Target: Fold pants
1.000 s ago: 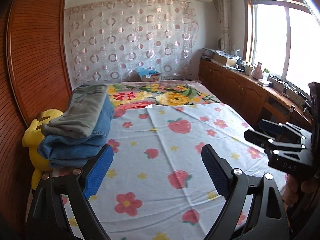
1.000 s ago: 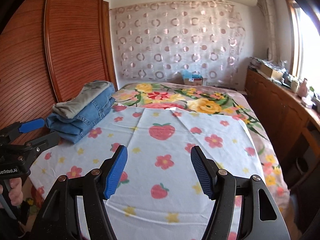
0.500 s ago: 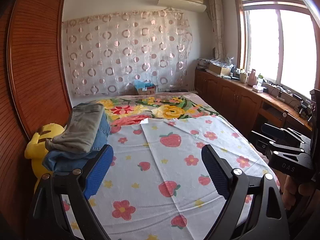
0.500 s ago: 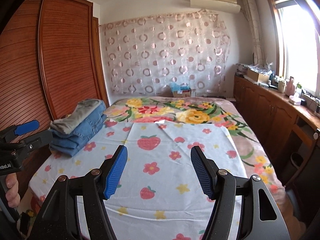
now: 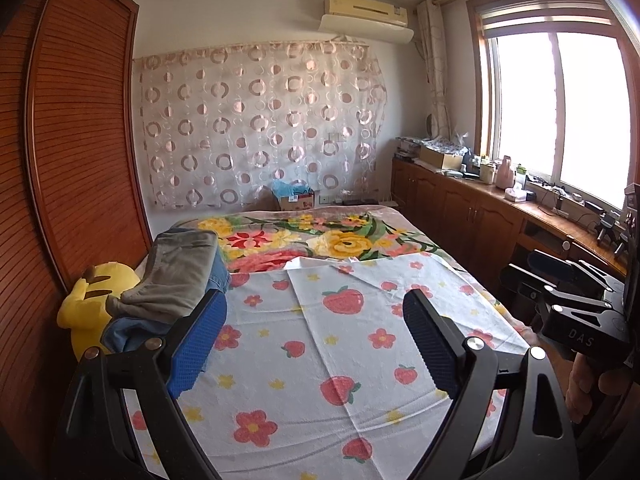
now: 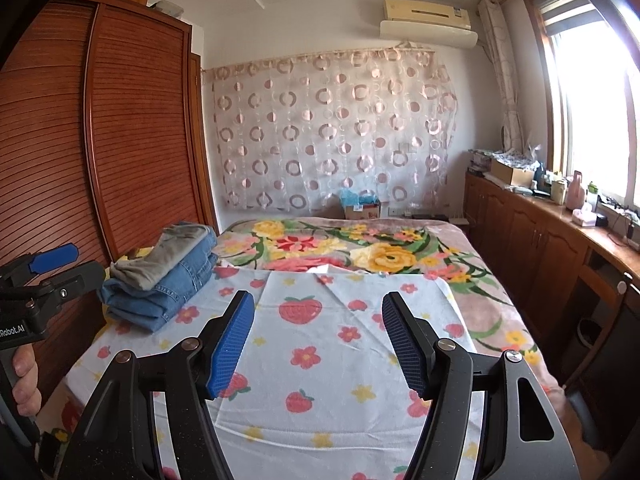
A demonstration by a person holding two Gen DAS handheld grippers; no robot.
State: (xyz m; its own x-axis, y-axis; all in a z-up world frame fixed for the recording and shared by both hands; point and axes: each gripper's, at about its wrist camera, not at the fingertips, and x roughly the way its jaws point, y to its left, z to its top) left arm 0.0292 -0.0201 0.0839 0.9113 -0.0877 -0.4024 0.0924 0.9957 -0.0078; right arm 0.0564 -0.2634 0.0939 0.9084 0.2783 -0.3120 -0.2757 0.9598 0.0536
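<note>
Across most of the room lies the bed (image 6: 492,300), its far half under a floral blanket (image 6: 360,252), its near half under a pale sheet (image 6: 320,352) printed with strawberries and flowers. Along the left wall runs a slatted wooden wardrobe (image 6: 132,128); a circle-patterned curtain (image 6: 332,128) hangs on the far wall, and a wooden counter (image 6: 560,232) with clutter sits below the window on the right. At the bed's left edge rests a stack of folded pants: grey pants (image 6: 168,256) lying on folded blue jeans (image 6: 172,288). A yellow plush toy (image 5: 92,296) sits just beside the stack, against the wardrobe. The left gripper (image 5: 316,340) hovers over the near sheet, fingers spread wide, nothing between them. The right gripper (image 6: 318,340) hangs likewise, fingers wide apart and empty. Each is held by a hand seen in the other's view, the right hand (image 5: 588,384) and the left hand (image 6: 24,384).
</note>
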